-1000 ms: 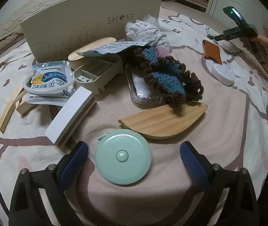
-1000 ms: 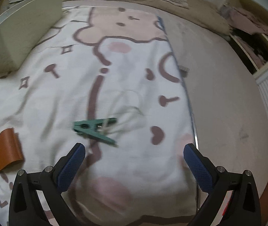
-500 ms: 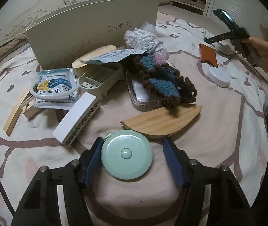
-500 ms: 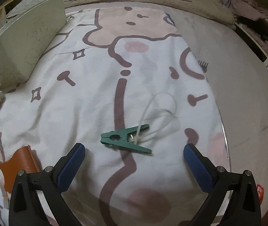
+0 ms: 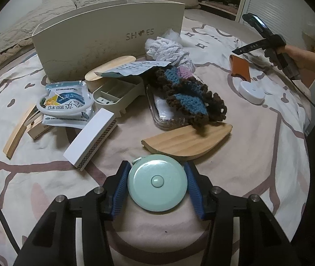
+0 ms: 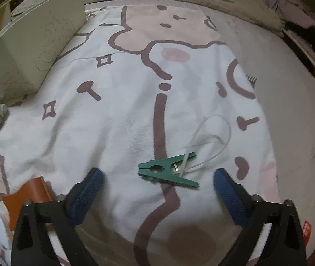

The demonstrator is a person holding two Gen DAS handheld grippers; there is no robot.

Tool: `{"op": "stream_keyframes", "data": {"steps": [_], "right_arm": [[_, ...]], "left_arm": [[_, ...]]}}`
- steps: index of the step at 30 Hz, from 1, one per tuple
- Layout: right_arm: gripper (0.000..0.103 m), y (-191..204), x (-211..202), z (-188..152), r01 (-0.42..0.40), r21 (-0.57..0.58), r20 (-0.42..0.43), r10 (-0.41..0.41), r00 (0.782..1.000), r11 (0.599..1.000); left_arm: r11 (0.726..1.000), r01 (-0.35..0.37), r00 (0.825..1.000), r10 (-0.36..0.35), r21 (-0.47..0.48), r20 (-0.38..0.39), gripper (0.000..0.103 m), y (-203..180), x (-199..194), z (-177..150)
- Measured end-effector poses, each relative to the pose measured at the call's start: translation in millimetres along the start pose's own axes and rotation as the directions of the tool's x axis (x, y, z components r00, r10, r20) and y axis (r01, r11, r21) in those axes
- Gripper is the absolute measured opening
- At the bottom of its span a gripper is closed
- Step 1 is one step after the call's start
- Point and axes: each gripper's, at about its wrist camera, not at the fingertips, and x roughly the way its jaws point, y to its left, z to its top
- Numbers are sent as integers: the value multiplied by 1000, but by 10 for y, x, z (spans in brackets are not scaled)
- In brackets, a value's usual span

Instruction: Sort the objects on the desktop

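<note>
Glass dish (image 5: 165,119) — white packet inside, crochet piece (image 5: 190,97) draped over.

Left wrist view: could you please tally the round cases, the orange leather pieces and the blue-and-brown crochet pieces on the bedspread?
Round cases: 2 (mint tape measure, white puck)
Orange leather piece: 1
Blue-and-brown crochet piece: 1
Total: 4

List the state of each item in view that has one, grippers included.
left gripper: shut on the tape measure.
tape measure: flat on the blanket, clamped at both sides.
right gripper: jaws closing, pads clear of the clothespin.
clothespin: lying flat between the jaws, white cord looped through it.
shoe box: standing on its side.
crochet piece: draped over the clear tray.
</note>
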Motion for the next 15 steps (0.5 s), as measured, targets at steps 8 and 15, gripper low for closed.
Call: {"op": "stream_keyframes", "data": {"steps": [8,15], "right_arm": [[51,1,-20,20,-21,19,-30,21,999,1000],[43,46,-29,36,-5,3,-37,5,999,1000]], "left_arm": [[1000,3,1000,-3,-3,1,50,18,-10,-29],[1000,1,1000,-1,-3,0,50,20,-9,-30]]}}
